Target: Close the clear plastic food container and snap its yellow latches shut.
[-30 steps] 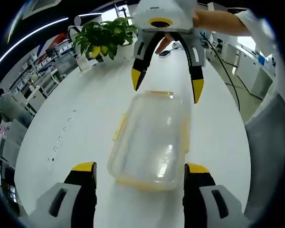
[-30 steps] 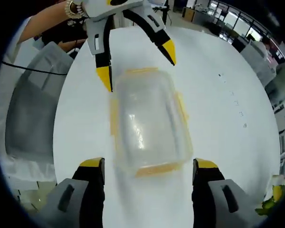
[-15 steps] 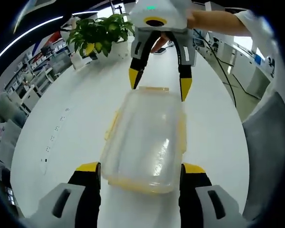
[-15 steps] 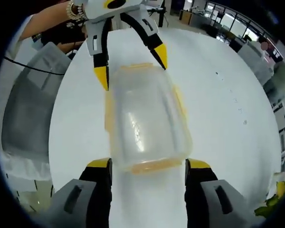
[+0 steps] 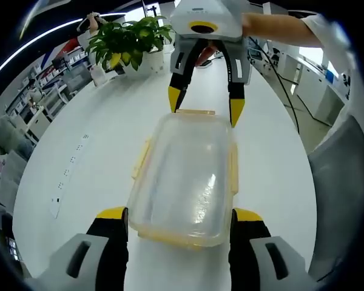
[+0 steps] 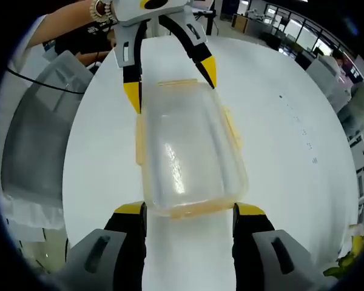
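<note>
White desk carries our clear plastic food container, lying between both hand-held grippers. Our left hand-held gripper and right hand-held gripper each have jaws apart, flanking opposite ends.

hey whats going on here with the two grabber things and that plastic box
A person is working a clear plastic food container on a white table with two tools. The left hand-held gripper straddles one short end, jaws open. The right hand-held gripper straddles the opposite end, also open. The lid is on, and the yellow latches along the sides look flared out, not yet snapped.
</note>
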A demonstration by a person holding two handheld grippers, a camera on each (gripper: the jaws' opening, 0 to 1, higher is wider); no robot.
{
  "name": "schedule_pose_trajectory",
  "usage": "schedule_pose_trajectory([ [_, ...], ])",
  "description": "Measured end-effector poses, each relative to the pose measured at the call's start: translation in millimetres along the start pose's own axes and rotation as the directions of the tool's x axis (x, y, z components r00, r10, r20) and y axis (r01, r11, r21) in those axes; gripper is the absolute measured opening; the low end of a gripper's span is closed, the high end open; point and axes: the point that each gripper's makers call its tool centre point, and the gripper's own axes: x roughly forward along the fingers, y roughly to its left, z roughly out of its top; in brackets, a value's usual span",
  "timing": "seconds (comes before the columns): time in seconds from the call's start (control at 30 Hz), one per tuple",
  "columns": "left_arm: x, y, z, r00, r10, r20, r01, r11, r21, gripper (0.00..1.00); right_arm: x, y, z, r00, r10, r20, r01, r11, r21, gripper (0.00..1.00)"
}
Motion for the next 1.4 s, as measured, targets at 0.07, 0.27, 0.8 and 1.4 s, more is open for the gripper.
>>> schedule_pose_trajectory([
  [0.07, -3.1, 0.2, -4.6, 1.000, 0.001, -0.005, -0.001, 1.000, 0.001, 0.64, 2.1, 2.2, 4.6, 1.000, 0.000, 0.004, 0.000, 1.000, 0.001, 0.54],
  [0.27, -17.4, -1.1, -27.0, 1.000, 0.015, -0.024, -0.015, 1.000, -0.001, 0.64, 13.5, 13.5, 27.5, 1.000, 0.001, 0.019, -0.001, 1.000, -0.007, 0.54],
  [0.8, -61.7, -8.4, -89.0, 0.998, 0.035, -0.060, -0.036, 0.999, -0.022, 0.64, 41.5, 43.5, 86.7, 0.999, 0.025, 0.028, -0.024, 0.999, -0.042, 0.54],
  [1.4, -69.1, 19.9, -101.3, 1.000, 0.015, -0.016, -0.015, 1.000, -0.009, 0.64, 50.2, 31.2, 109.3, 1.000, 0.015, 0.015, -0.015, 1.000, -0.014, 0.54],
])
